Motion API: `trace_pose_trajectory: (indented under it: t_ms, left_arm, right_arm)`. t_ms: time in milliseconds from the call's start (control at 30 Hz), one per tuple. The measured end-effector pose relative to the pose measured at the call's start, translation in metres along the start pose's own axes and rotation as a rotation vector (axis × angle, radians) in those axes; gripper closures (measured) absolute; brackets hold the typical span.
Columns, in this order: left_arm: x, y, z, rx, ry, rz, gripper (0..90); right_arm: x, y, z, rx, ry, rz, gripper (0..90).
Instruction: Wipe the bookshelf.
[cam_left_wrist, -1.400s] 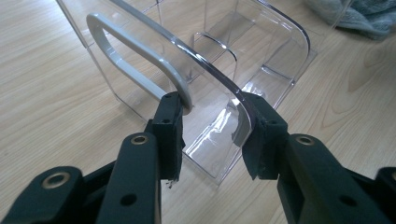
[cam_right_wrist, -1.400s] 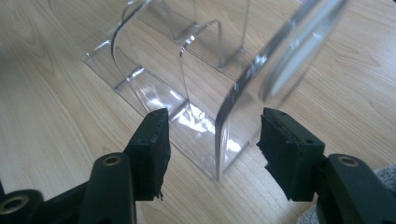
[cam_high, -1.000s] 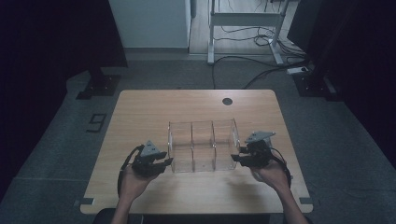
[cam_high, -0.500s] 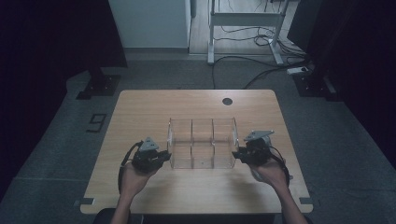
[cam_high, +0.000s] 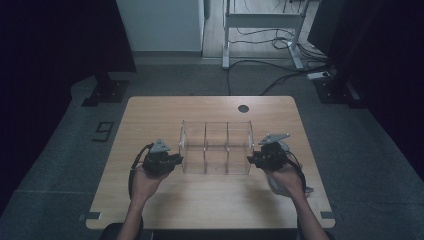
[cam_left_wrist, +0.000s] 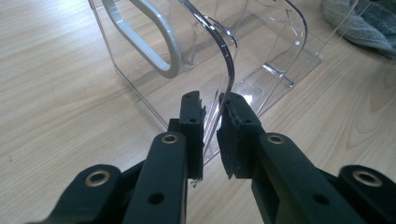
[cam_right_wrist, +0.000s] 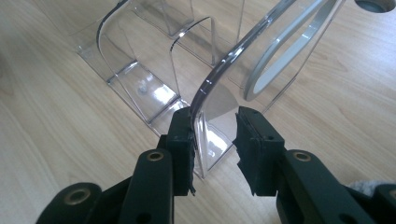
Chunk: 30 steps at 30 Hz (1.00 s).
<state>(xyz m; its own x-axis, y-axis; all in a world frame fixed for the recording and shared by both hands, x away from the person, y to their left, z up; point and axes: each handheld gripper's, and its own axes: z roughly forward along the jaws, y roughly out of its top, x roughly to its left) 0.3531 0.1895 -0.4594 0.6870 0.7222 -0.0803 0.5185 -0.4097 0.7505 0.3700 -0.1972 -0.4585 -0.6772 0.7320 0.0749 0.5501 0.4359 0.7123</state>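
Observation:
A clear acrylic organiser (cam_high: 215, 147) with three compartments stands mid-table. Its left end wall (cam_left_wrist: 261, 51) has a white-rimmed oval handle hole. The front edge of that wall runs between the jaws of my left gripper (cam_high: 179, 160) (cam_left_wrist: 211, 105), which have just been closing and now pinch it. My right gripper (cam_high: 250, 159) (cam_right_wrist: 215, 119) is at the organiser's right end. Its jaws have also just been closing and hold the front edge of the right end wall (cam_right_wrist: 243, 60). The wall lies against the left pad and slants across to the other pad.
The wooden table (cam_high: 150, 115) has a round cable hole (cam_high: 243, 108) behind the organiser. A grey cloth (cam_high: 280, 186) (cam_left_wrist: 364, 23) lies by the right hand. Dark floor, cables and a desk frame lie beyond the far edge.
Both pairs of jaws have narrowed onto the organiser's end walls. The left gripper has shifted slightly farther up the table, and the right hand has stayed in place.

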Motion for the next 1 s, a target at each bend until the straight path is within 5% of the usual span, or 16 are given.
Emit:
trace_pose_trajectory:
  t_ms: [1000]
  left_arm:
    - [0.027, 0.021, 0.021, 0.0, 0.035, -0.038, 74.2]
  right_arm:
    - [-0.024, 0.022, 0.021, -0.001, -0.045, 0.012, 62.5]
